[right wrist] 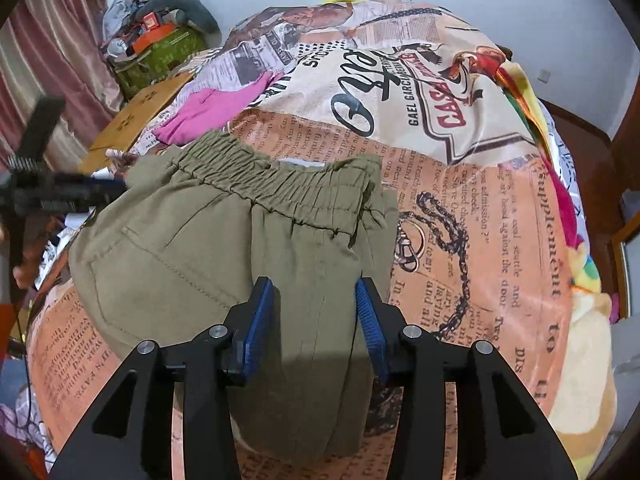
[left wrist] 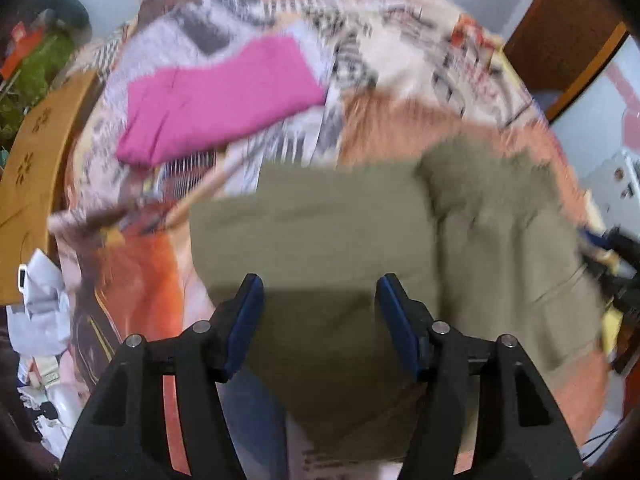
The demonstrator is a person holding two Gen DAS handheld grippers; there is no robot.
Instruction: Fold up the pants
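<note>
Olive green pants (left wrist: 320,232) lie folded on a bed with a newspaper-print cover. In the right wrist view the pants (right wrist: 208,248) show their elastic waistband (right wrist: 280,188) at the far side and a back pocket on the left. My left gripper (left wrist: 318,286) is open just above the near part of the folded pants, nothing between its blue pads. My right gripper (right wrist: 314,290) is open over the pants' near edge and holds nothing. The left gripper also shows in the right wrist view (right wrist: 60,192), blurred, at the pants' left edge.
A folded pink garment (left wrist: 216,100) lies further back on the bed; it also shows in the right wrist view (right wrist: 208,114). A wooden board (left wrist: 32,152) edges the bed's left side. Clutter and a green bag (right wrist: 160,56) sit in the far left corner. A colourful blanket (right wrist: 560,208) lies along the right.
</note>
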